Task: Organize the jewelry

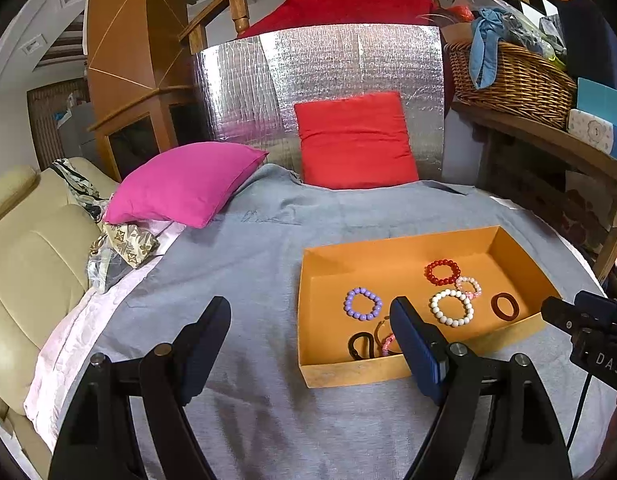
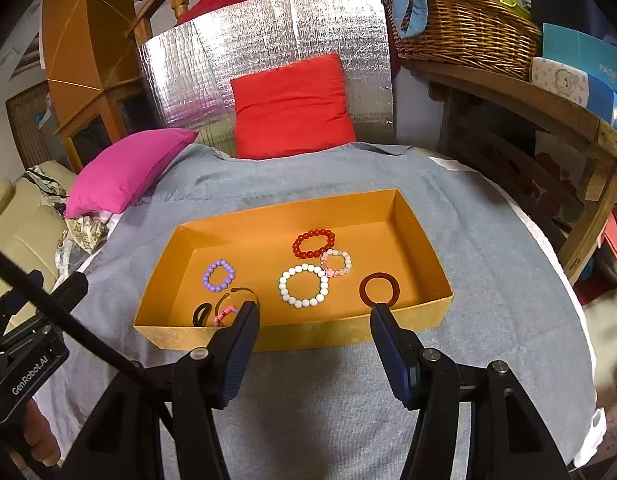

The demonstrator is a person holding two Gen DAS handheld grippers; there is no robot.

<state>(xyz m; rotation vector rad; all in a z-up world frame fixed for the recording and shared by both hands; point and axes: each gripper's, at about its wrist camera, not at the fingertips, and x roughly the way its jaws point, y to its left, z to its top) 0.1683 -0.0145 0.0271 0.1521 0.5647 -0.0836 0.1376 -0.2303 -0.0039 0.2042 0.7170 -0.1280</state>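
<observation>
An orange box (image 1: 336,372) (image 2: 388,332) lies on the grey cloth and holds several bracelets: purple beads (image 1: 362,304) (image 2: 219,275), white beads (image 1: 452,307) (image 2: 303,285), red beads (image 1: 442,272) (image 2: 313,243), small pink beads (image 1: 468,286) (image 2: 336,263), a dark red ring (image 1: 504,307) (image 2: 378,288), and black, brown and pink bands (image 1: 368,344) (image 2: 220,308) in the near left corner. My left gripper (image 1: 310,322) hangs open over the cloth at the box's left side. My right gripper (image 2: 314,314) hangs open at the box's near wall. Neither holds anything.
A pink cushion (image 1: 184,182) and a red cushion (image 1: 354,140) lie at the back before a silver foil panel (image 1: 320,80). A beige sofa (image 1: 28,248) is at the left. A wooden shelf with a wicker basket (image 1: 516,76) stands at the right.
</observation>
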